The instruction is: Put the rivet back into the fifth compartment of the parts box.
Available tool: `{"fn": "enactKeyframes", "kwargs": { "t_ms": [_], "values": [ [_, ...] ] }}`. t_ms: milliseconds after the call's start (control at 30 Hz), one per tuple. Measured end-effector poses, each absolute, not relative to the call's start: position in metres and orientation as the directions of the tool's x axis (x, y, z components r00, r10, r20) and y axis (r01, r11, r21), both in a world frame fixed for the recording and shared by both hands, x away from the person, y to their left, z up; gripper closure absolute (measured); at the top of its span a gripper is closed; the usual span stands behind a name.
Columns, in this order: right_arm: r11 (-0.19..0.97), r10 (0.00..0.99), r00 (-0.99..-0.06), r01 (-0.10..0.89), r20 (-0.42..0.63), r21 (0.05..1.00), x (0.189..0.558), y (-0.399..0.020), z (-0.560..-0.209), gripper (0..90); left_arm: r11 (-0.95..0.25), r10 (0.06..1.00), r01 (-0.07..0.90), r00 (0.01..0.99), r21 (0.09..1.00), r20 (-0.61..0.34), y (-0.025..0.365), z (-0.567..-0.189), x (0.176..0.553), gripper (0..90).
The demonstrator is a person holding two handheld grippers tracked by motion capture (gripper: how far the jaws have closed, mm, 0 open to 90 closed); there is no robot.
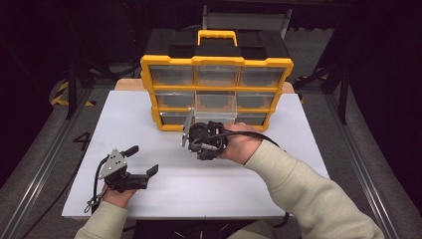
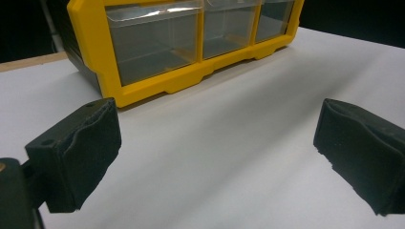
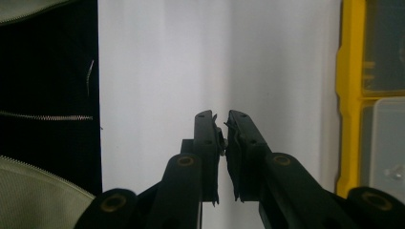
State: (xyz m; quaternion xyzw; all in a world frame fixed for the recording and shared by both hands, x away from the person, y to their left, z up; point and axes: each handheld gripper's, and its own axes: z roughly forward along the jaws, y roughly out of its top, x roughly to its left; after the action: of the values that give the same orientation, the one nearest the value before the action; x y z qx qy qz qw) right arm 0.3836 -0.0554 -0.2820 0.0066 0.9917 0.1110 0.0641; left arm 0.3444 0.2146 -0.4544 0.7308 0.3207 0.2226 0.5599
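Observation:
A yellow and black organizer with clear drawers stands at the back of the white table. Its middle drawer is pulled out toward me. Just in front of that drawer, my right gripper hangs above the table and points down. In the right gripper view its jaws are shut, and I make out nothing between the pads. The organizer's yellow frame runs along that view's right edge. My left gripper rests low at the table's near left, open and empty, and faces the organizer.
Bare white tabletop lies between the left gripper and the organizer. A black cable trails from the right gripper over the sleeve. Dark floor and metal rails flank the table.

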Motion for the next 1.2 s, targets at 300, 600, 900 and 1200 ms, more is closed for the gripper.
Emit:
{"fn": "enactKeyframes", "kwargs": {
  "t_ms": [300, 600, 900, 1200],
  "values": [
    [0.976, 0.027, -0.987, -0.008, -0.156, 0.219, 0.389, -0.054, -0.261, 82.8, -0.168, 0.718, 0.219, 0.695, 0.961, -0.033, 0.215, -0.454, 0.344, 3.1],
    [0.972, 0.067, -0.982, 0.024, -0.176, 0.235, 0.405, -0.057, -0.238, 82.8, -0.17, 0.716, 0.222, 0.697, 0.96, -0.034, 0.215, -0.454, 0.345, 3.1],
    [0.971, 0.101, -0.976, 0.054, -0.195, 0.233, 0.421, -0.061, -0.227, 82.8, -0.166, 0.719, 0.221, 0.694, 0.961, -0.036, 0.215, -0.455, 0.345, 3.1],
    [0.961, 0.162, -0.963, 0.104, -0.217, 0.255, 0.441, -0.07, -0.221, 82.8, -0.167, 0.718, 0.222, 0.695, 0.961, -0.036, 0.215, -0.455, 0.345, 3.1]
  ]
}}
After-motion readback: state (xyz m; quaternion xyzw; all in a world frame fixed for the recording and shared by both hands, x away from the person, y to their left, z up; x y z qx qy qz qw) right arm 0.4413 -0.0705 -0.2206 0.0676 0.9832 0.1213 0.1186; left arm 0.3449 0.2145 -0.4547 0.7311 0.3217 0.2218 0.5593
